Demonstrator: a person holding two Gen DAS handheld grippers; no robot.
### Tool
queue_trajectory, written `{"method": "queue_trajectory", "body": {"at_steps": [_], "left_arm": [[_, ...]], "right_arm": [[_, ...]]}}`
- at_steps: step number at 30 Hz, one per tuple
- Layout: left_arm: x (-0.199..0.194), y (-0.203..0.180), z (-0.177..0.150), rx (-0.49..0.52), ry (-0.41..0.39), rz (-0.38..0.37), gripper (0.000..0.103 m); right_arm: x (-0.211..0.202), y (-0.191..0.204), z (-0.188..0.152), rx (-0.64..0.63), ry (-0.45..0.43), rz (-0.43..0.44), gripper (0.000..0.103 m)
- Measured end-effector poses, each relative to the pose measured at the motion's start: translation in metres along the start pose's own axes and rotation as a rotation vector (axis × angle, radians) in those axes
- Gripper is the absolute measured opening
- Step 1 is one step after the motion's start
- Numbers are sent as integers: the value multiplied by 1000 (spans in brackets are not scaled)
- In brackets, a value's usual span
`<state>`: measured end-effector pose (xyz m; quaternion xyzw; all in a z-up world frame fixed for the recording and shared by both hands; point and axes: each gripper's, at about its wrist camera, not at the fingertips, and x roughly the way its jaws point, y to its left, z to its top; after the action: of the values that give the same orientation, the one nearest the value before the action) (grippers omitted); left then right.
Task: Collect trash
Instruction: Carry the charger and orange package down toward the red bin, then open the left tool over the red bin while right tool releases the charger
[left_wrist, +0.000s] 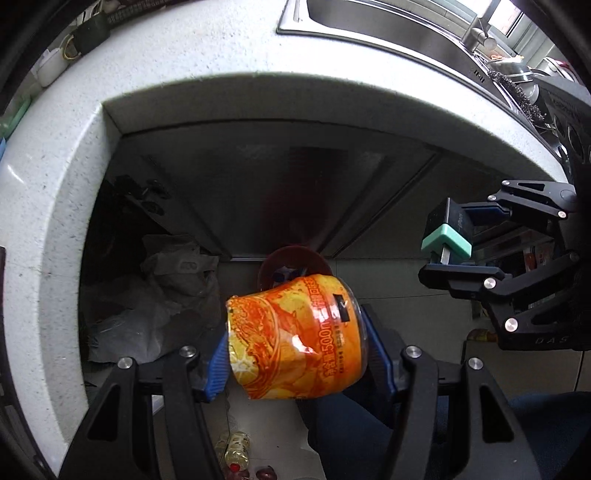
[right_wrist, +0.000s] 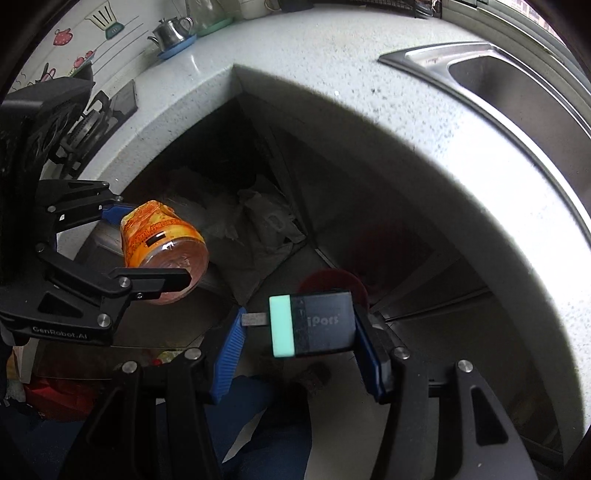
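Clearly we pinch a cut orange bottle stub (left_wrist: 295, 336) in the left gripper (left_wrist: 297, 354) and a small dark box (right_wrist: 312, 325) in the right gripper (right_wrist: 299, 343), both low-centre. Releasing early could miss the red bin (left_wrist: 291, 264) below, scattering trash on the floor.

The bottle (left_wrist: 295, 336) is glossy clear plastic under an orange film label; at twelve o'clock, the countertop (left_wrist: 229, 48) is speckled stone, the sink (left_wrist: 388, 26) brushed metal.

Kitchen: sink (left_wrist: 406, 26), speckled countertop (left_wrist: 221, 48)
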<state>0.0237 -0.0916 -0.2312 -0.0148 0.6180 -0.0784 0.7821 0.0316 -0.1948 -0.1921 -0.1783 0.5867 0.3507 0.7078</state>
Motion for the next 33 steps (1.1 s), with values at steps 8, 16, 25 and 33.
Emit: {"method": "queue_trajectory", "body": {"at_steps": [8,16,25,33], "left_arm": [[95,18,-5,-12,33,-30,60],[200,27,-6,5,78,-74,60],[251,23,-9,60,100,-72,86],[247,35,-12,20,101,-67,103]], "right_arm": [[77,-14,-7,17,25,-27,53],[159,-47,-29,73,56,-41,53],[189,-68,-50,127,80,-31,53],[197,-79,-60,136,81,-21,53]]}}
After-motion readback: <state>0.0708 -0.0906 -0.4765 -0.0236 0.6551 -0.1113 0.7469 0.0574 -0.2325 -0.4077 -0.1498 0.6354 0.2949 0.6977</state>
